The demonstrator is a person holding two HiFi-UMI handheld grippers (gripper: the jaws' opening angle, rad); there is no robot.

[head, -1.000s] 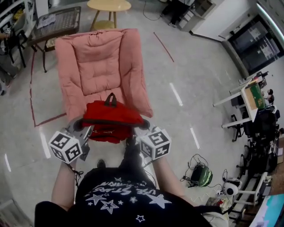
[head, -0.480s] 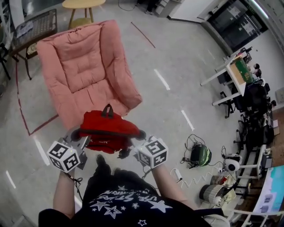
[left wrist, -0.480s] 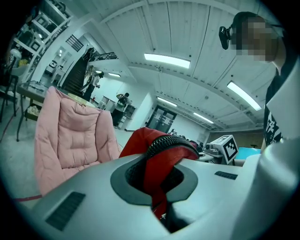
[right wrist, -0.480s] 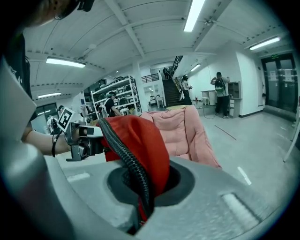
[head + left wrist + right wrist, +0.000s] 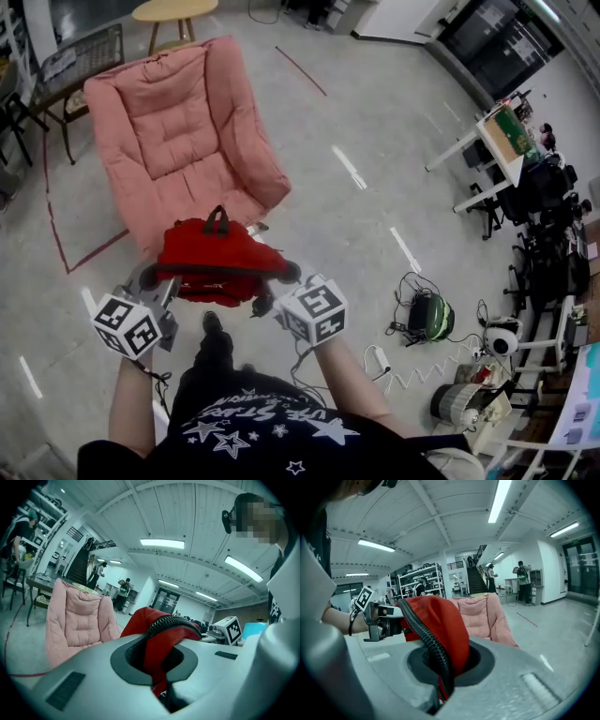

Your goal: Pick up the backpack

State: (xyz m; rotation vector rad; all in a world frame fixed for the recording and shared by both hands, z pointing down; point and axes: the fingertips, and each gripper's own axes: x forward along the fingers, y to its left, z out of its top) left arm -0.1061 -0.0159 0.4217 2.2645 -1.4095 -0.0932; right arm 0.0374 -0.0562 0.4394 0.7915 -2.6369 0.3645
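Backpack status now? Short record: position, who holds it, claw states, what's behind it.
object: red backpack
position: lifted, held in front of the pink armchair, above the floor
left claw: shut on the bag's left edge, zip seam between the jaws
right claw: shut on the bag's right edge
top handle: black, standing up, not gripped
task state: bag is up, hanging between both claws

Bright, even light falls from long ceiling tubes (image 5: 499, 498), leaving soft glare and faint shadows on the pale floor (image 5: 375, 234). Fisheye bending and dark corners throughout; the close backpack (image 5: 161, 639) looks slightly soft.
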